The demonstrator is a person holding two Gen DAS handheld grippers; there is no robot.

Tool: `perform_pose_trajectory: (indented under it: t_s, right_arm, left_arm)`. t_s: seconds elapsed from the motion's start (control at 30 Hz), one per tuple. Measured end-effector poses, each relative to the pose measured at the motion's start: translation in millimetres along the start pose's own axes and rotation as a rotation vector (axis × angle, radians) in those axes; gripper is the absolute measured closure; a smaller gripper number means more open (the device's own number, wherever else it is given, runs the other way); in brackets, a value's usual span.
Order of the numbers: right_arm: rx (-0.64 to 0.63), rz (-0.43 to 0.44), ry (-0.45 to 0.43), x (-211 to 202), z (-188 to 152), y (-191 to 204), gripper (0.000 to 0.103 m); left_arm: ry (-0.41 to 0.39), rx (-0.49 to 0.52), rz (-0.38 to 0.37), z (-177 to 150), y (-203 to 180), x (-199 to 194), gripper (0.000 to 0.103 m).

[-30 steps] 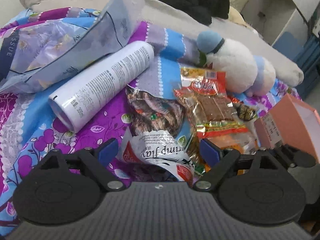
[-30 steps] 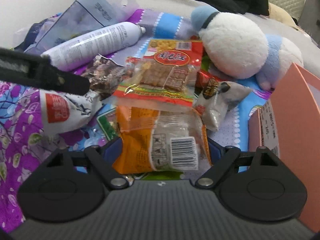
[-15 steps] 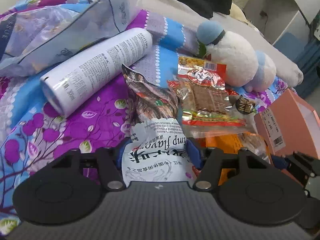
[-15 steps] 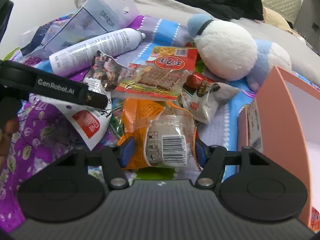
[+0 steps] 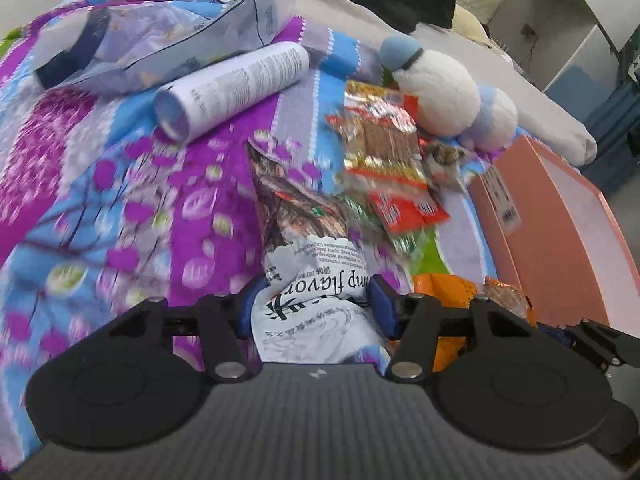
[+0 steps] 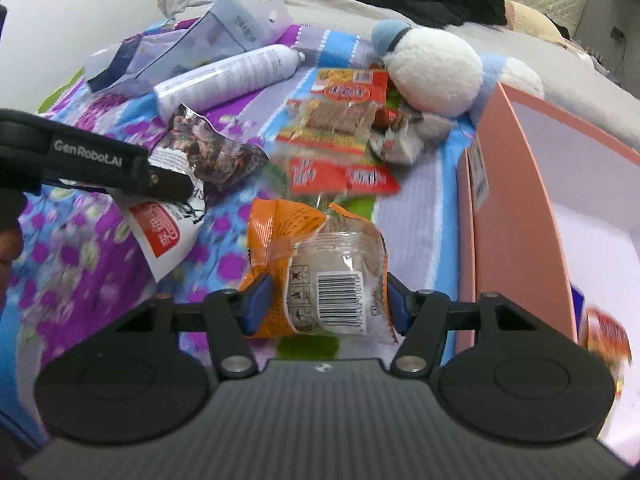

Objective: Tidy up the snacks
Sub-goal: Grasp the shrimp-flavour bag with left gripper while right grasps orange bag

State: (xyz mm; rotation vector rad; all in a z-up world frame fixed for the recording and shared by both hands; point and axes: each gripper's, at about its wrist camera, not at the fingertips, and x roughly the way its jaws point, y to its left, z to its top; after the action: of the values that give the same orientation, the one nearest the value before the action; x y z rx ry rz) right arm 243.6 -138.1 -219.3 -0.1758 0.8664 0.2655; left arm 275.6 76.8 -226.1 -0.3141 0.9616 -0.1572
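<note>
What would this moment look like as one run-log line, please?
left gripper: shut on white bag | right gripper: shut on orange pack | pink box: open, at right | both packs lifted

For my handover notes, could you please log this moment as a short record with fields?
surface: floral bedspread
left gripper: closing on white shrimp bag
right gripper: closing on orange snack
box: pink box, open, right of the snacks
loose snacks: red cracker pack, red sachets, small wrapper
non-snacks: spray can, plush toy, tissue pack
</note>
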Motion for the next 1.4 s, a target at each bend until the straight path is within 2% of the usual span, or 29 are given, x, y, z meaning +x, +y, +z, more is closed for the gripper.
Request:
perform_pose_trajectory:
  t_s: [0.23,0.43,0.47,0.5,0.57,0.7,0.83,0.97,1.1,1.23,1.4]
  right_arm:
    - [0.081,0.021,-0.013,-36.9,-42.5,3.6,0.043]
    - [0.126,0.035,-0.018,-41.9,-73.2,4.7,0.043]
    - [0.134,0.037,-0.008,-38.7,-75.6,4.0,0.040]
    - [0.139,0.038,-0.002,-36.5,-77.6,3.7,0.030]
    - [0.139,0.049,0.006,-34.4,-80.7,2.7,0.014]
    - [0.139,0.031,-0.039,-43.8,-87.5,0.2,0.014]
    - [0.158,-0.007,-0.118,-56.6,-94.4,-2.5,0.014]
    - [0.117,-0.011,-0.182,-63.6,-95.8,1.2,0.014]
    - [0.093,-0.017,-0.152,-53.1,-94.4,5.4,0.014]
    - [0.140,-0.012,-0.101,-38.5,-95.4,0.7,0.014]
    - [0.143,0.022,-0.062,-25.6,-95.9,1.1,0.014]
  left_arm:
    - [0.015,-0.007,0.013,-51.9,-7.2,-38.7,0.042]
    - [0.045,-0.045,0.023,-88.4,-7.0,-52.1,0.039]
    - [0.055,-0.045,0.036,-92.0,-7.5,-52.2,0.032]
    - [0.063,-0.041,0.045,-93.6,-8.1,-51.6,0.021]
    - [0.067,-0.029,0.044,-96.2,-9.4,-54.2,0.015]
    - [0.047,0.002,0.052,-93.5,-11.8,-61.4,0.011]
    - [0.034,0.035,0.054,-85.4,-14.6,-64.0,0.011]
    - [0.049,0.044,0.063,-76.9,-12.3,-52.7,0.011]
    - [0.077,0.044,0.060,-72.6,-10.0,-34.9,0.012]
    - [0.103,0.042,0.072,-72.0,-9.5,-19.3,0.013]
    - [0.106,0.058,0.094,-73.2,-13.4,-8.9,0.024]
